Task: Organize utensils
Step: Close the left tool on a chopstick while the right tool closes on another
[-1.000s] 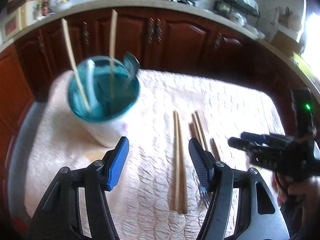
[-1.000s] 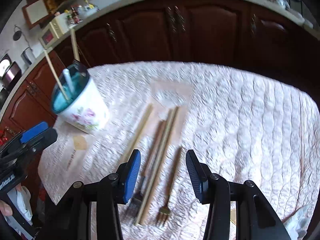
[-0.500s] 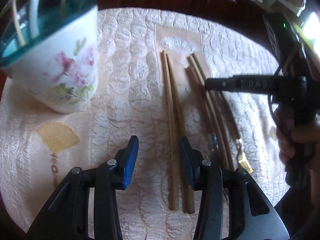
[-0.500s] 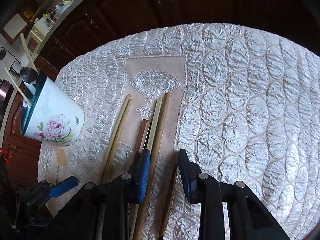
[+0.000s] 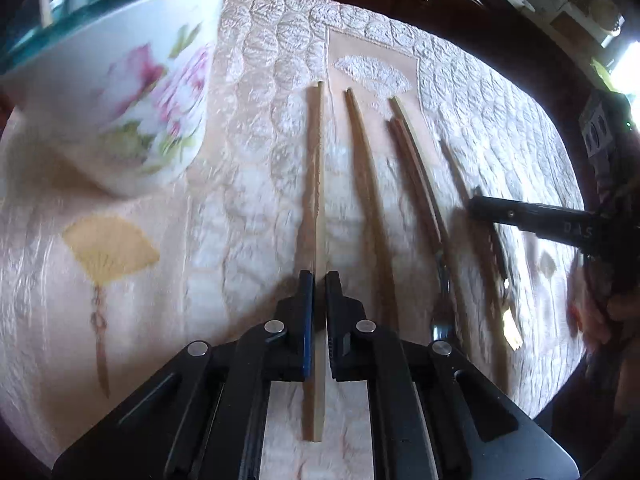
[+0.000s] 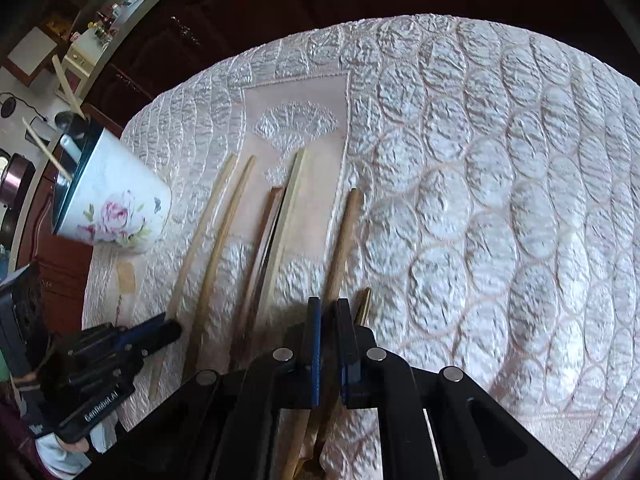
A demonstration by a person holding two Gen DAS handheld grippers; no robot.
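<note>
The left claw (image 5: 319,280), black-framed with blue-faced pads, is pointed steeply down and has just been closed; its jaws are pressed on a pale wooden chopstick (image 5: 318,184), which runs between them. The right claw (image 6: 328,306), of the same black and blue build, is likewise tilted steeply down and has just been closed, a brown wooden utensil handle (image 6: 344,236) being pinched between its jaws. A hand (image 6: 66,450) is glimpsed behind the left claw.

Lighting: daylight, strong, entering ahead-right of the left tool (image 5: 319,280); window glare blown out. Sheen on quilted cloth (image 6: 460,184). Soft shadows beneath each tool. Motion blur on floral cup (image 5: 132,92). Fisheye bending, dark vignetted edges.
</note>
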